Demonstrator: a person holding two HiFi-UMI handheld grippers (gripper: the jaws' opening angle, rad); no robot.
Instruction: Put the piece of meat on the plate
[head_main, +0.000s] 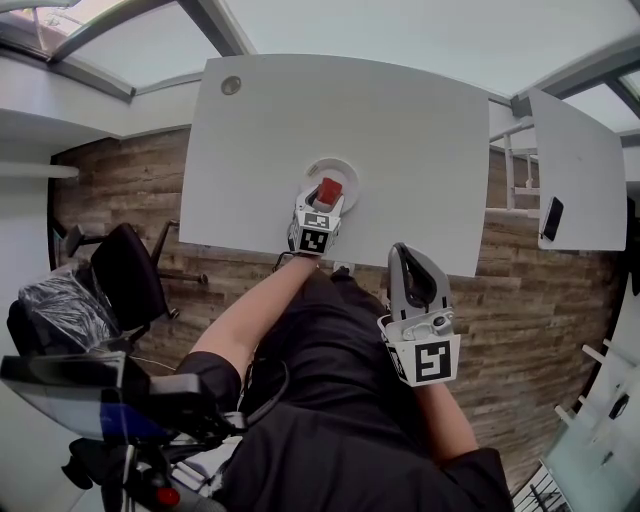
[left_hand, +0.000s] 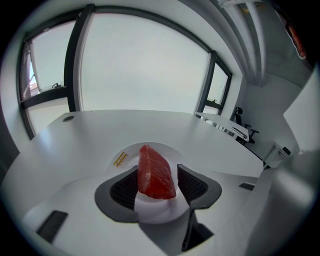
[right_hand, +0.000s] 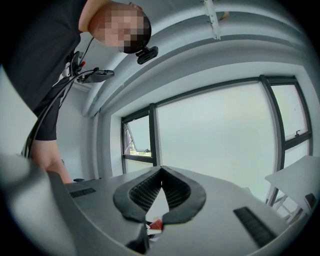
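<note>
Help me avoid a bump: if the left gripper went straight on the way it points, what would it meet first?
The piece of meat, standing between the open jaws of the left gripper; just beyond it, the white plate on the table. Depth is hard to judge.

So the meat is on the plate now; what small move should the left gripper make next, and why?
Probably draw the left gripper straight back, away from the piece of meat. It already stands on the white plate, and the jaws are apart, with a clear gap on one side of it.
</note>
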